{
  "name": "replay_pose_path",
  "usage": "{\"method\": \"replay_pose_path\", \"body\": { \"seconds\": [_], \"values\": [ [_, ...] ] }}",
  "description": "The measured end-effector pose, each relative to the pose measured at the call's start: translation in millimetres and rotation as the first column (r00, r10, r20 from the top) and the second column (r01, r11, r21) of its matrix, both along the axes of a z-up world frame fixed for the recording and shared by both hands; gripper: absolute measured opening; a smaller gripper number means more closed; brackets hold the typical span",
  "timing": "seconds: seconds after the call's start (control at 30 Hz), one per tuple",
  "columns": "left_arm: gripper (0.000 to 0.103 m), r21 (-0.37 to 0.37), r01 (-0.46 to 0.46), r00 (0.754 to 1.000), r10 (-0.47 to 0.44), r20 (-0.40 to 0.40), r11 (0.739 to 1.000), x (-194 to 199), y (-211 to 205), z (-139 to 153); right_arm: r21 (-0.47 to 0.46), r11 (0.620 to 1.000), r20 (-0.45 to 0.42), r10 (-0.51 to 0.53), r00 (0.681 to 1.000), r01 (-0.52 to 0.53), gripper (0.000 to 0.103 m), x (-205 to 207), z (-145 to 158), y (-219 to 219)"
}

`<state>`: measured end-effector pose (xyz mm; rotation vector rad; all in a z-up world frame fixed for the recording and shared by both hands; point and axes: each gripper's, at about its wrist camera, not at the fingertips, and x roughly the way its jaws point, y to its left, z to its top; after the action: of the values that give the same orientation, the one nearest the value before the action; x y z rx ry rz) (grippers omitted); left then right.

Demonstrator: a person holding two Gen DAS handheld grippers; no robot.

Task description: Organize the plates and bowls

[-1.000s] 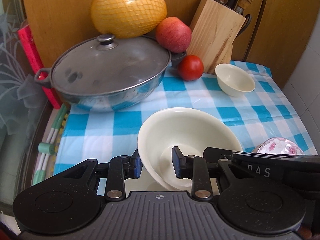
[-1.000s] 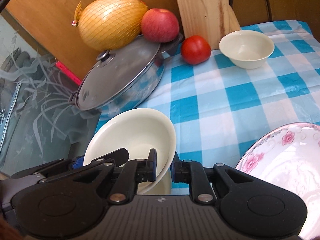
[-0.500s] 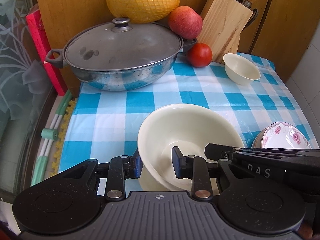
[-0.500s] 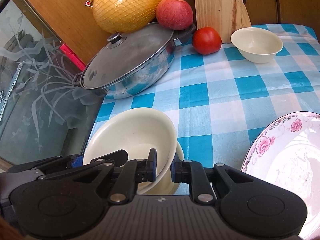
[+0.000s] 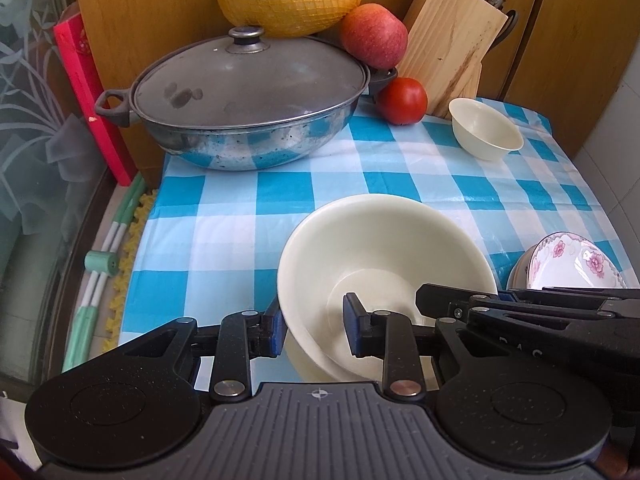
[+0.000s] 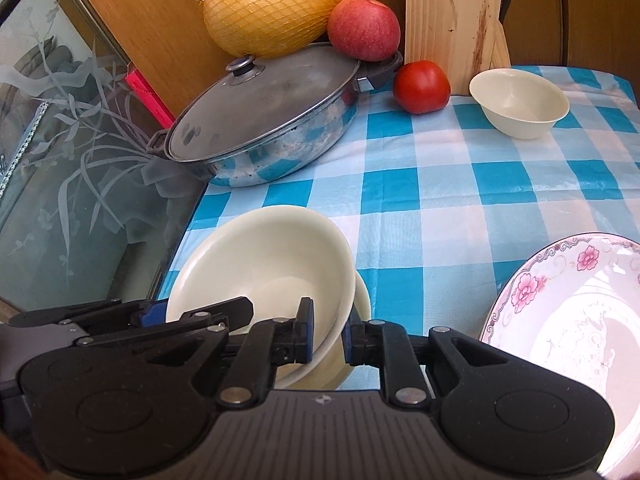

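A lidded pan [image 5: 248, 100] stands at the rear of the checked cloth [image 5: 400, 184]. Near the front edge, a tilted cream bowl [image 5: 384, 256] sits in another cream dish [image 6: 360, 304]. The left gripper [image 5: 314, 330] and the right gripper [image 6: 327, 330] each clamp opposite sides of its rim.

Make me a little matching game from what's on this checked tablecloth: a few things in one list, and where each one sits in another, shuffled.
Things:
1. apple
2. tomato
3. big cream bowl
4. flowered plate

Places:
A. pinched at its rim by both grippers, near the front edge
B. resting on the pot's rim, against the netted yellow fruit
C. at the right front, nothing holding it
D. on the cloth between the pot and the small cream bowl

Pairs: 1-B, 2-D, 3-A, 4-C
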<state>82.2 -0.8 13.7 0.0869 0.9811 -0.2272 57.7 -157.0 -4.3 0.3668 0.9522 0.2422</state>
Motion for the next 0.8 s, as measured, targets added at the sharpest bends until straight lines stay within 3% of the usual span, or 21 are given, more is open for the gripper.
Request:
{"method": "replay_pose_path", "body": {
  "seconds": [0.3, 0.53, 0.8],
  "values": [
    [0.036, 0.008, 0.000, 1.000, 0.000, 0.003, 1.000, -2, -1, 1, -0.038, 0.999, 0.015, -0.001, 1.000, 0.002, 0.017, -2, 2, 3],
    [0.040, -0.001, -0.010, 1.000, 0.010, 0.014, 1.000, -2, 4, 3, -0.045, 0.999, 0.033, -0.012, 0.999, 0.014, 0.025, -5, 5, -2],
    [0.044, -0.035, -0.019, 0.999, 0.020, 0.029, 0.999, 5, 0, 11, -0.026, 0.996, 0.061, -0.083, 0.995, 0.085, 0.026, -6, 14, -31]
  ]
}}
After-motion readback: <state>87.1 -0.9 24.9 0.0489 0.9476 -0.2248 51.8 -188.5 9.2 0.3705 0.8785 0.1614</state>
